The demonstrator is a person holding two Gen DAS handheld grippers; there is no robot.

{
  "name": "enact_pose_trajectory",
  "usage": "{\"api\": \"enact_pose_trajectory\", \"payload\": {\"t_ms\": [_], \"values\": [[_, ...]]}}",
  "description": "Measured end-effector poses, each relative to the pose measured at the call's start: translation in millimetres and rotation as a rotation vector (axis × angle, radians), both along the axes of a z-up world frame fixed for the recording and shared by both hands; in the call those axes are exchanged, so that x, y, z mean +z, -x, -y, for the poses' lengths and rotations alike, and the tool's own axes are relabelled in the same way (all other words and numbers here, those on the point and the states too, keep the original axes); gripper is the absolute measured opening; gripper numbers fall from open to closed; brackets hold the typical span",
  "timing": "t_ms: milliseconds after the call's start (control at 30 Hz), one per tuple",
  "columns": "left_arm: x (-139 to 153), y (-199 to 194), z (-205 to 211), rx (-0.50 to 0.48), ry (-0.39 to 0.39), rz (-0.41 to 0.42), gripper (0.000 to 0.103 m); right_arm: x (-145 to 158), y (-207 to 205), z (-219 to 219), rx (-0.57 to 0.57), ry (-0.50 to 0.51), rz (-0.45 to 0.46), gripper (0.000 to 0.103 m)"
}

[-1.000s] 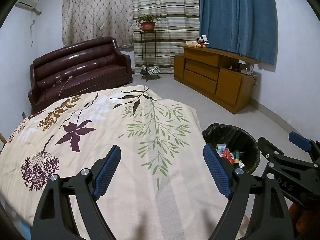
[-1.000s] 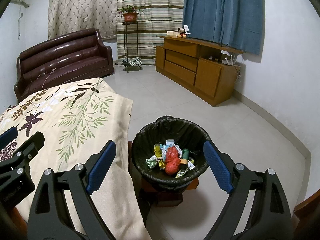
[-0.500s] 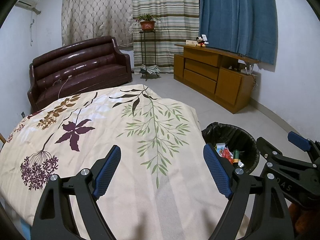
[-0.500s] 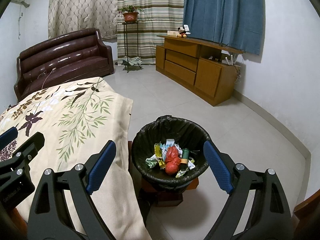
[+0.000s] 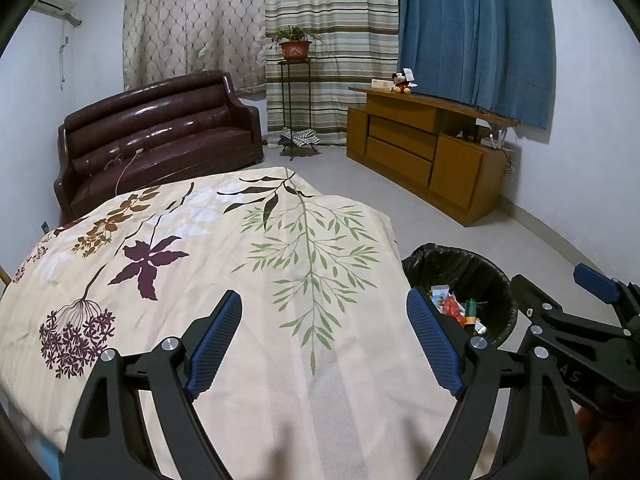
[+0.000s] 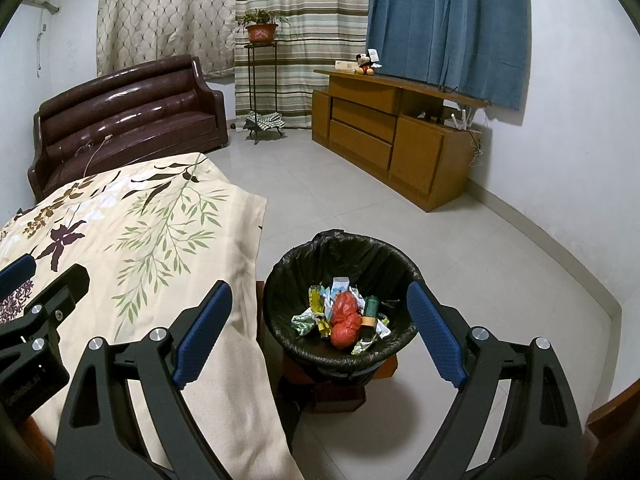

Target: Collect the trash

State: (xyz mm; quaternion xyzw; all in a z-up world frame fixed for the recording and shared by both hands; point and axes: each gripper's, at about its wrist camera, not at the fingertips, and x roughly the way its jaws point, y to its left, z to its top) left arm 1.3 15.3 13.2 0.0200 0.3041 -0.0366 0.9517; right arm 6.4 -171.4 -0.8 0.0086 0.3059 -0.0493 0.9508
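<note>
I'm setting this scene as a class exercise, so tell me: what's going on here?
A person is collecting trash with two handheld grippers. The left gripper hangs open over the floral cloth, holding nothing. The right gripper hangs open above the black-lined bin, also empty. A red bag and wrappers already lie inside it.

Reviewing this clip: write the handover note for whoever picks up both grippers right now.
Left gripper: open, empty, over the floral bedspread.
Right gripper: open, empty, above the black-lined trash bin.
Trash: red bag, green bottle and crumpled wrappers lie in the bin.
Done: those pieces are binned.
Left: no loose trash shows on the bedspread or floor; check outside both views.
</note>
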Motion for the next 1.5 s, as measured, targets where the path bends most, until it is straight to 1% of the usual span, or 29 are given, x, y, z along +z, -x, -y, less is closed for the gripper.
{"api": "enact_pose_trajectory", "payload": {"t_ms": [1133,1333,1500], "values": [[-1.1,0.8,1.6,-0.005,0.003,0.005,0.082,-0.5,0.9,-1.3,0.000,0.002,-0.003,0.087],[-2.5,1.5,11.6,-0.009,0.020,0.013,0.082,-0.4,-0.2,-1.3,0.000,0.003,-0.002,0.087],[-3.2,1.8,19.0,-0.024,0.028,0.013,0.084,-0.4,-0.5,-1.3,0.001,0.003,-0.003,0.087]]}}
